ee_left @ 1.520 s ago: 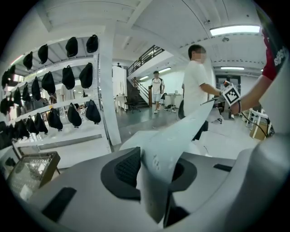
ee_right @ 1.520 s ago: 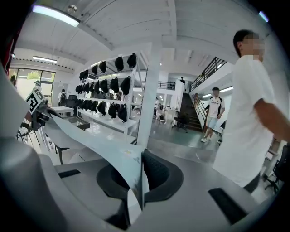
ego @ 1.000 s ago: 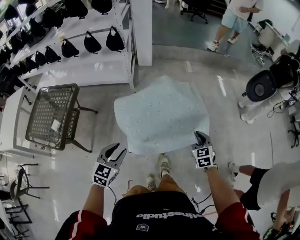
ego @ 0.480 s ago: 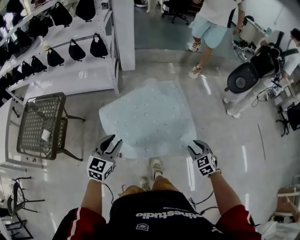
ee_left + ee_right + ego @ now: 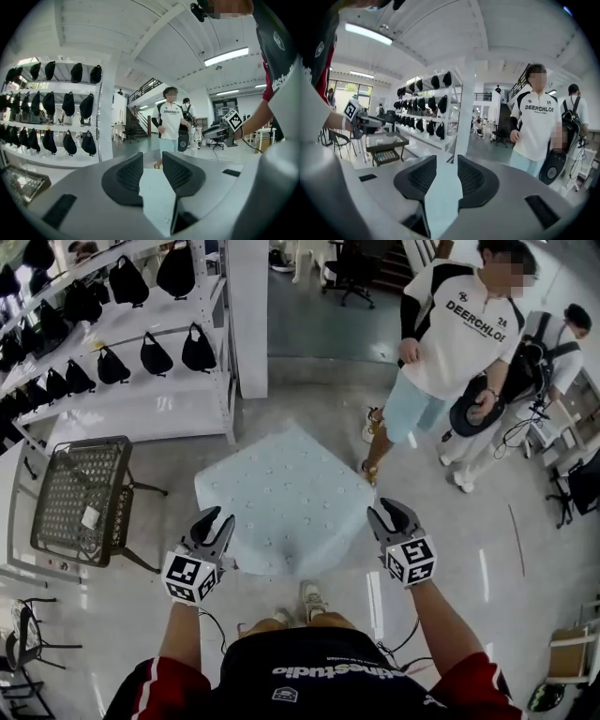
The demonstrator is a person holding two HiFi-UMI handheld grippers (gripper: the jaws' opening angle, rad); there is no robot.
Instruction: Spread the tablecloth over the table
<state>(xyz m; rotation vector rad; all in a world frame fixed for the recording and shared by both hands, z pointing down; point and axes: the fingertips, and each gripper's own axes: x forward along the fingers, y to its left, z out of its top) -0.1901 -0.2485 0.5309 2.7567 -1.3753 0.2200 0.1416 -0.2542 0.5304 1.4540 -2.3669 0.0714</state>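
The left gripper point(image 5: 218, 519) has its jaws spread wide but easing shut. In its own view only a strip of pale blue cloth shows through the gap, and the pads press on nothing. It's the same at the right gripper point(image 5: 390, 512): wide apart, closing a touch, cloth showing in the slot between the pads, no pinch. So neither one has hold of the fabric at this instant.

Both hover just beside the near corners of the tablecloth point(image 5: 286, 493), one on each side, pointing away from the person and roughly level. That's a sensible stance, since from those two corners the sheet can be tugged square or flicked flat.

The cloth itself lies draped over the table directly in front of the person, between the two grippers. The table underneath is fully covered and can't be made out. The near edge hangs toward the person's shoes point(image 5: 309, 594). The cloth sits a little skewed, though, with one corner poking away toward the white pillar point(image 5: 248, 315). The spreading looks mostly done, with some straightening likely left.

Further out, a wire mesh chair point(image 5: 82, 486) stands to the left, clear of the cloth, with a white rack point(image 5: 178, 399) of black bags point(image 5: 155, 354) behind it. A bystander in a white shirt point(image 5: 450, 343) stands near the far right corner, perhaps close enough for a big flick to reach.
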